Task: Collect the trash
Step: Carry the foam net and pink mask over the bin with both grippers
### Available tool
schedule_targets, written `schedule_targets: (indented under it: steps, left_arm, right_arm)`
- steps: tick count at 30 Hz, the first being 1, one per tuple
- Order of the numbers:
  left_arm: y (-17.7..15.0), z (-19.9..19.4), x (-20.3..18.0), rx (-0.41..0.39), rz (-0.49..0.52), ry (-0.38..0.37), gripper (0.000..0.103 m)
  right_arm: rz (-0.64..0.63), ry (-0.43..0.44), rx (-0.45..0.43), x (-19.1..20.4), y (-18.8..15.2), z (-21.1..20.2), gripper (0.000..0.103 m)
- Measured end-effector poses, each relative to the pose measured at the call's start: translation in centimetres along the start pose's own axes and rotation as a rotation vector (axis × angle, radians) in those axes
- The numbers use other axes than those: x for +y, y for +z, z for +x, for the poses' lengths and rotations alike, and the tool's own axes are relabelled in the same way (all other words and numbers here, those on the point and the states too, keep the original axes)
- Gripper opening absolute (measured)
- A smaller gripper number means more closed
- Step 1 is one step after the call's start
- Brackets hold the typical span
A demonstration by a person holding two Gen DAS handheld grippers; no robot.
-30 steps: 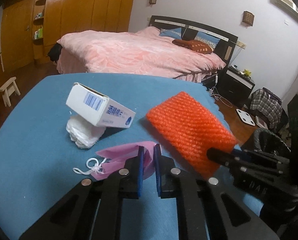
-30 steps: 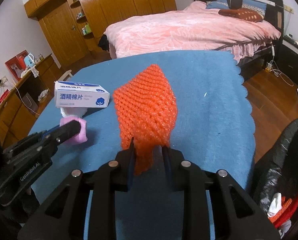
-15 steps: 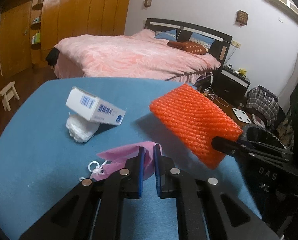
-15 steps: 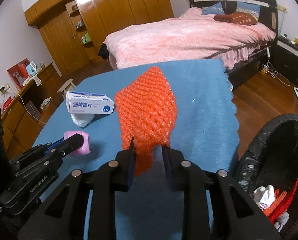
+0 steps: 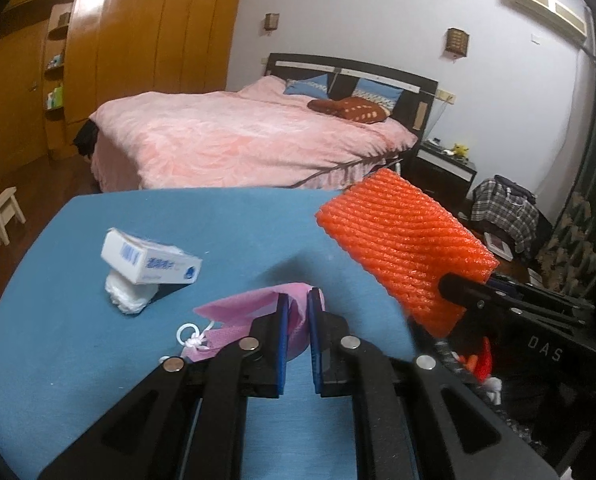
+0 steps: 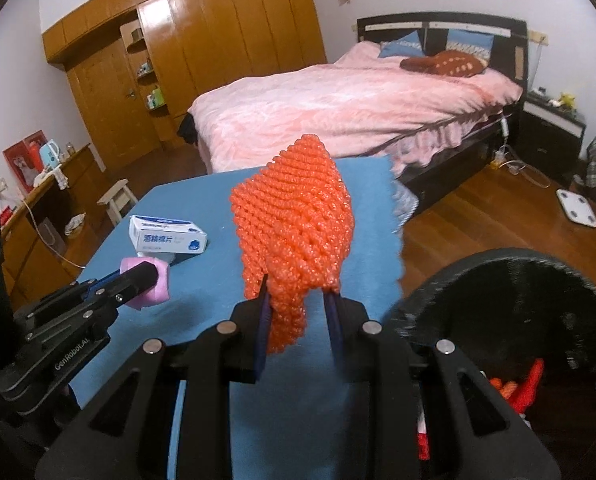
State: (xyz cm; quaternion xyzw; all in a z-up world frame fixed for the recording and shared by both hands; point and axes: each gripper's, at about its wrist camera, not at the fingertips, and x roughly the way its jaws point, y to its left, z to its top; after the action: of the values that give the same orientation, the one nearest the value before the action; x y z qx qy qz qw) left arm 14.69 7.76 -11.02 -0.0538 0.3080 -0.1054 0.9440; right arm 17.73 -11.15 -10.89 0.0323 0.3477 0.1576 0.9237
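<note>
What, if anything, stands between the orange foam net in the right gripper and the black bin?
Nothing visible does. The right gripper holds the orange foam net clear above the blue tablecloth. The black bin stands open just beyond the cloth's edge, lower right, with only air between.

The left hand-held gripper (image 5: 297,312) fills the lower centre of the left wrist view, pointing forward and downward, its black linkage arms spreading toward the bottom corners; its blue-padded jaws stand nearly together, pinching a pink mask (image 5: 254,312). In the right wrist view it enters from the lower left (image 6: 148,280), angled up toward the middle. The right hand-held gripper (image 6: 298,300) occupies the lower centre of its own view, likewise tilted downward, jaws clamped on the lower end of an orange foam net (image 6: 294,232). In the left wrist view it reaches in from the right edge (image 5: 449,284), fingers aimed leftward.
</note>
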Motion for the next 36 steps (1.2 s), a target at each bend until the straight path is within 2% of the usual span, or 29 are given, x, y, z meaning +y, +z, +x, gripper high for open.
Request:
schedule_targets:
  steps: [20,36]
  left_arm:
    - [2.0,-2.4,-10.5,-0.045,0.104,-0.157,0.010]
    - [2.1,-2.2,-19.1,-0.049,0.199,-0.297,0.010]
  right_arm:
    - [0.059,-0.112,-0.106,-6.5,-1.0,-9.1,0.025]
    - [0.146,-0.257,-0.145,-13.2,-3.5,-14.3,0.025]
